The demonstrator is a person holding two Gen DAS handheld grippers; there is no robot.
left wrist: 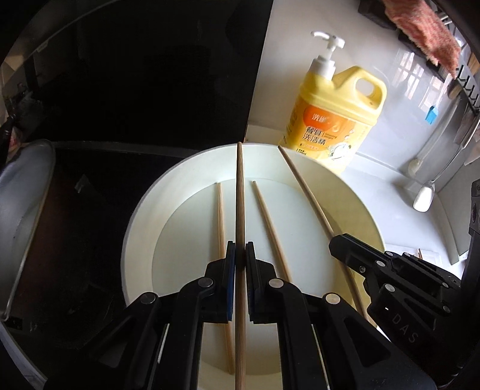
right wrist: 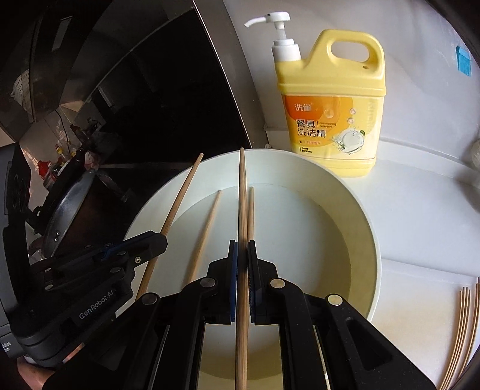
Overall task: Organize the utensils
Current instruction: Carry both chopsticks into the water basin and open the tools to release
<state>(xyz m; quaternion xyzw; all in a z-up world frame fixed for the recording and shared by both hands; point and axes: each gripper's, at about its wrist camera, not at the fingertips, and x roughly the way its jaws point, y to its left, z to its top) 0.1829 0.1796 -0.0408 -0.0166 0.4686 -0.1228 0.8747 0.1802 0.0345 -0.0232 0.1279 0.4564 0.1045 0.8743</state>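
Note:
My left gripper (left wrist: 240, 249) is shut on a wooden chopstick (left wrist: 239, 195) that points forward over a white bowl (left wrist: 135, 234). My right gripper (right wrist: 242, 246) is shut on a second chopstick (right wrist: 242, 192) over the same bowl (right wrist: 360, 210). Two more chopsticks lie side by side in the bowl (left wrist: 220, 216) (left wrist: 268, 225), also visible in the right wrist view (right wrist: 207, 231) (right wrist: 251, 207). In each view the other gripper shows at the side, closed on its own stick: the right gripper (left wrist: 336, 243) with its chopstick (left wrist: 306, 195), the left gripper (right wrist: 162, 240) with its chopstick (right wrist: 180, 195).
A yellow pump bottle of dish detergent (left wrist: 336, 114) (right wrist: 330, 120) stands just behind the bowl on the white counter. Several chopsticks (right wrist: 462, 330) lie on the counter at the right. A dark stove area with a metal pan (left wrist: 24, 210) lies left. A pink cloth (left wrist: 420, 27) hangs at the back right.

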